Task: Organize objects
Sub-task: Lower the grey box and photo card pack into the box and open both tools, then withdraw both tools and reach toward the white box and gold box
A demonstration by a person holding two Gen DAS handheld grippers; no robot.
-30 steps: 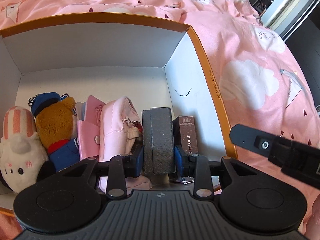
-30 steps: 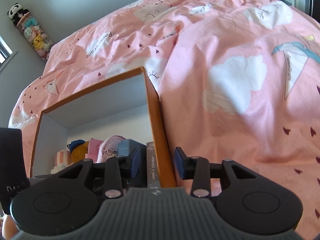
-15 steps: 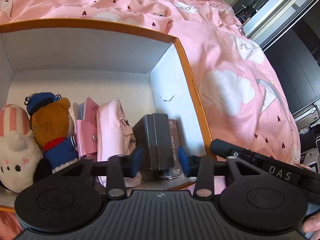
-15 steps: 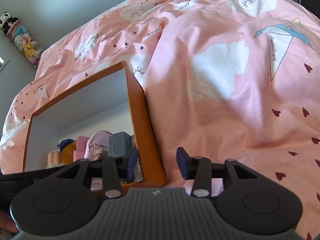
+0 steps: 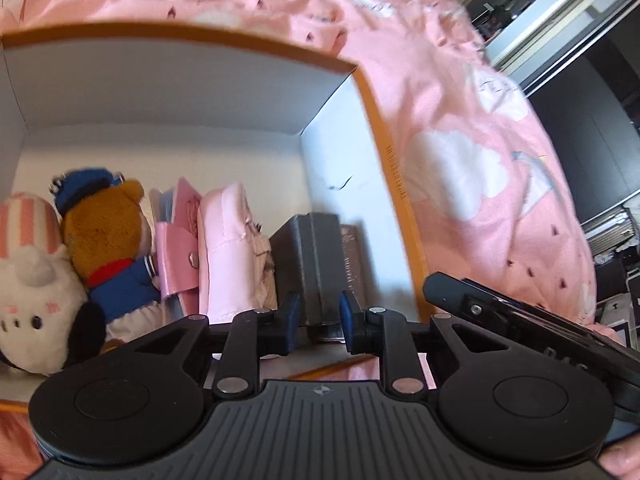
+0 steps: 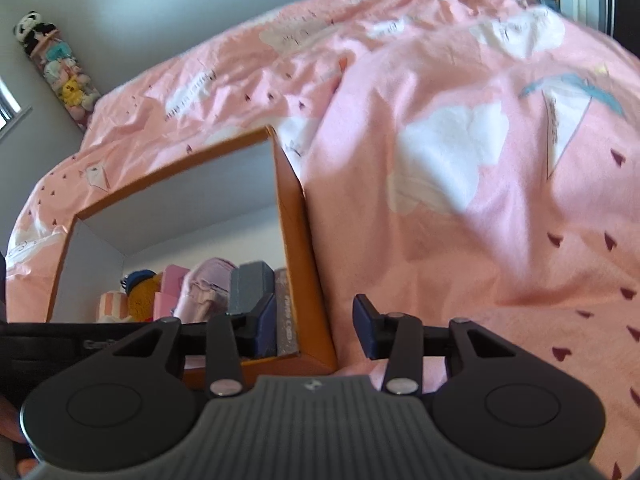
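Released since the earlier frame, grey case (image 5: 316, 256) stands filed in orange box (image 5: 394, 176); left tool (image 5: 319, 316) narrowly parted, empty; right tool (image 6: 314, 326) wide, empty.

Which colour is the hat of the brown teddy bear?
Blue hat; the left wrist view shows it best.

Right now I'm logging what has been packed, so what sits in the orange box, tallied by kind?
Plush toys: 2, the white bunny and the brown bear
Pink pouches or wallets: 2, the snap wallet and the padded pouch
Boxes: 2, the grey box and the brown card box
Total: 6
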